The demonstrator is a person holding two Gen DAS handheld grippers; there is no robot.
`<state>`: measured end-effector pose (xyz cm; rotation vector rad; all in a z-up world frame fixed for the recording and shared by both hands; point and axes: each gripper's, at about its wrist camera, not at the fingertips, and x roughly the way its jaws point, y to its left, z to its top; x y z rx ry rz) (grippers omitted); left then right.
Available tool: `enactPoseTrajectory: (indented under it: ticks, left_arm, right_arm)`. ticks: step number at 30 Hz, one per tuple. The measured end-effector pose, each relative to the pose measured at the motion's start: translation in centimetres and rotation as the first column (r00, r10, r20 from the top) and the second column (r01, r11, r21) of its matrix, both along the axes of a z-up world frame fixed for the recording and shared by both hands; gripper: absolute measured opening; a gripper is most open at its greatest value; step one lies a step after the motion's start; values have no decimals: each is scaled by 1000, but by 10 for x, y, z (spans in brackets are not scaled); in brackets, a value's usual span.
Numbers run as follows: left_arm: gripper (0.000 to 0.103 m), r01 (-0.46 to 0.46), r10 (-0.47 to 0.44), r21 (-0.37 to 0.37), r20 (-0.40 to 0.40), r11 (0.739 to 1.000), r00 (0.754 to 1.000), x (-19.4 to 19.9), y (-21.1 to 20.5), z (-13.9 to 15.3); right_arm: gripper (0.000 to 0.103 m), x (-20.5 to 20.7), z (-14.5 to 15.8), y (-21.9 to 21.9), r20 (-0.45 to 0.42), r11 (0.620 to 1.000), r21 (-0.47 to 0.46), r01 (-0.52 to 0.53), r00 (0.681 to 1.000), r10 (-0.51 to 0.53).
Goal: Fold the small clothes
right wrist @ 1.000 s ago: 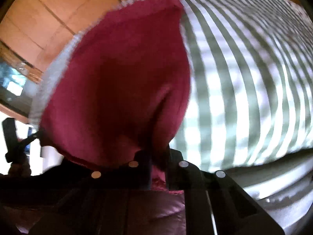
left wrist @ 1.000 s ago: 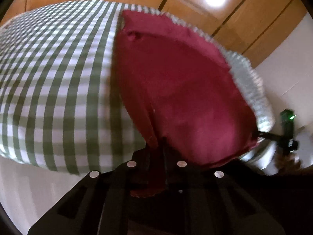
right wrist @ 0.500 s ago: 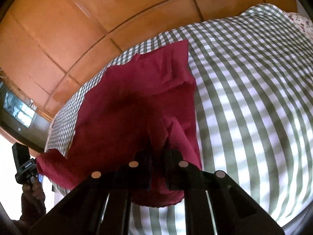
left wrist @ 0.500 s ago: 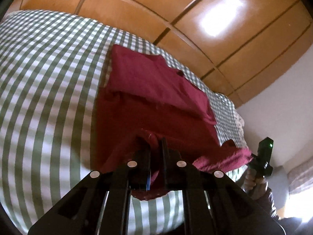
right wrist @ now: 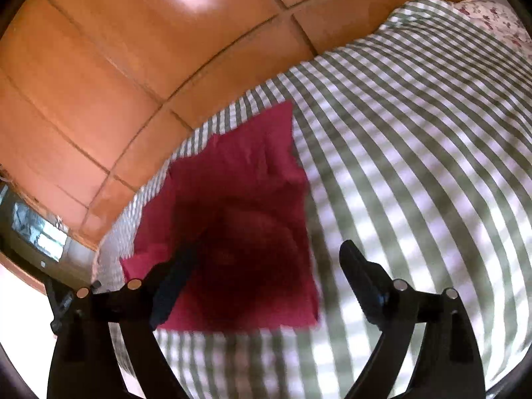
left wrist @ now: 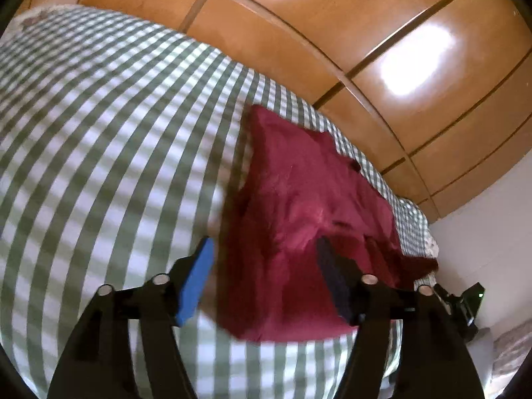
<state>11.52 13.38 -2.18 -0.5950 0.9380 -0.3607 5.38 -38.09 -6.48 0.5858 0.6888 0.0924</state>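
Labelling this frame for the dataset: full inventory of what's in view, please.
garment: 1, dark red, lying folded on the bed near its far edge, released by both grippers
bedsheet: 1, green and white check, covers the bed
floral fabric: 1, white with a reddish print, at the far right end of the bed
wardrobe doors: several panels, glossy orange-brown wood, behind the bed
wall: 1, white, right of the wardrobe
left gripper: 1, black with blue pads, jaws opening, nothing pressed between them
right gripper: 1, black, jaws opening, nothing held
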Motion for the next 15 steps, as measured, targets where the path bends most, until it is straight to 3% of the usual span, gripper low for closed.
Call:
enactPoseTrajectory:
  ticks: [3, 6, 9, 10, 11, 12, 13, 15]
  left_arm:
    - [68, 50, -50, -5, -14, 999, 999, -20, -4, -15]
    - [68, 86, -85, 57, -27, 995, 996, -30, -21, -30]
    - [67, 115, -117, 110, 16, 987, 993, -29, -40, -30]
    - [53, 124, -126, 114, 11, 986, 992, -27, -43, -30]
    - [43, 126, -126, 131, -9, 983, 992, -24, -47, -31]
    - [26, 132, -131, 138, -20, 982, 991, -21, -48, -32]
    - [23, 139, -137, 136, -18, 981, 990, -21, -49, -32]
    - [19, 153, -154, 131, 1, 979, 988, -30, -47, -28]
  right_arm:
    - [91, -15, -16, 13, -39, 997, -68, -31, 999, 28]
    - [90, -8, -30, 30, -79, 982, -184, -47, 996, 32]
    - [63, 12, -37, 39, -91, 970, -239, -38, 996, 16]
    - [45, 17, -39, 41, -100, 970, -237, -47, 995, 24]
    - [34, 19, -40, 44, -105, 969, -241, -56, 994, 31]
    - [32, 20, -39, 47, -108, 966, -253, -58, 994, 31]
    - [26, 18, -38, 49, -106, 964, -258, -66, 994, 39]
    - [22, 10, -36, 48, -101, 967, -245, -69, 994, 45]
